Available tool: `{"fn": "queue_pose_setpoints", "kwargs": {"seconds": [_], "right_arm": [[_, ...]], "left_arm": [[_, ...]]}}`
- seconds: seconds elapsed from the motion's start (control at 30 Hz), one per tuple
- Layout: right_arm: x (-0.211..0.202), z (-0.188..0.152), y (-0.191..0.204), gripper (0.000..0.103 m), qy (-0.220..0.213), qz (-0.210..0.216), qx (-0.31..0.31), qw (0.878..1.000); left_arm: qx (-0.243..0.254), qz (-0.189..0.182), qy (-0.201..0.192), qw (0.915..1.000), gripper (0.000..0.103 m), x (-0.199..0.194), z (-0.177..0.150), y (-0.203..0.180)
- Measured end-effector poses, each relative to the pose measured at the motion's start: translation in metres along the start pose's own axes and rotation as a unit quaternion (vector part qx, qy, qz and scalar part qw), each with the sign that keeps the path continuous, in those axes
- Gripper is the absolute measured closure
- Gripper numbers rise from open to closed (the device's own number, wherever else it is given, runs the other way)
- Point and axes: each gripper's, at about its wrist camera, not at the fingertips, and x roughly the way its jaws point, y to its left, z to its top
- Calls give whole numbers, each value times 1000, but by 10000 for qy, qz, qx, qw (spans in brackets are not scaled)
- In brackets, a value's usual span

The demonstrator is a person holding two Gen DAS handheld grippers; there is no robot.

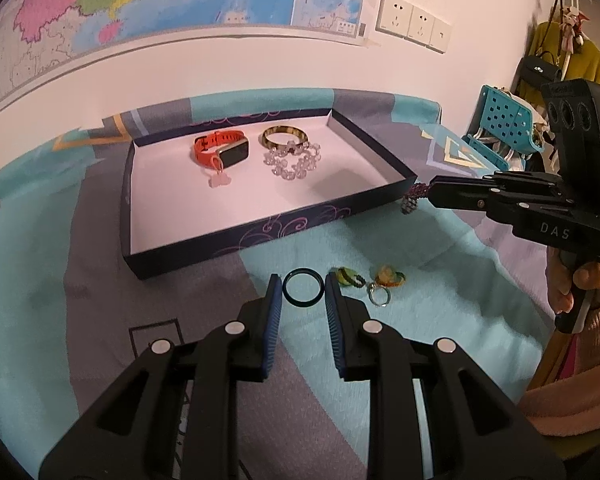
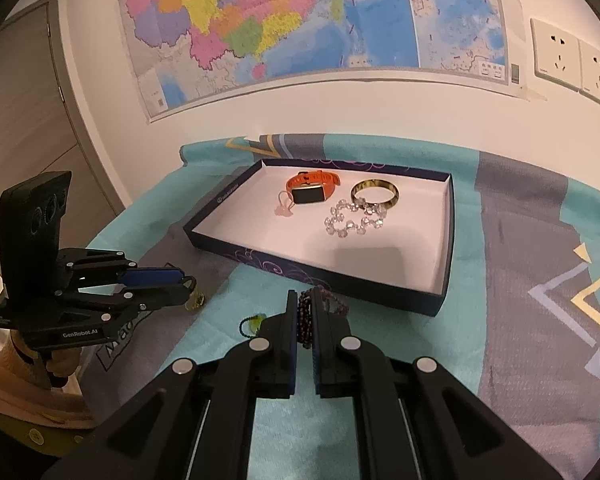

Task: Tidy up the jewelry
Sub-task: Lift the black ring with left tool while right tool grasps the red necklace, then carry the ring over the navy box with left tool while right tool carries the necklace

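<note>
Beaded bracelet [image 2: 305,318] clamped in my right gripper [image 2: 305,312], left gripper [image 1: 303,290] spread around the dark ring [image 1: 303,288]; tray [image 1: 204,248] holds three pieces, small rings [image 1: 380,280] remain.

Left gripper [image 1: 302,286] sits wide open around a dark ring [image 1: 303,289] on the teal cloth [image 1: 440,300]. Box tray [image 1: 236,236] at 12 o'clock has an orange watch [image 1: 220,149], gold bangle [image 1: 285,136], crystal bracelet [image 1: 294,162]. Right gripper [image 1: 430,191] at 2 o'clock pinches a dark beaded bracelet [image 1: 411,200].
</note>
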Motion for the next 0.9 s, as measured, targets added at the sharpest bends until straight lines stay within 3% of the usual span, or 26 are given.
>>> {"fn": "queue_pose_setpoints", "kwargs": {"seconds": [0.9], "right_arm": [[20,33,-7,98,-127,73,-110,9998]], "left_arm": [[108,143,-235,9996,81,4,32,10]]}}
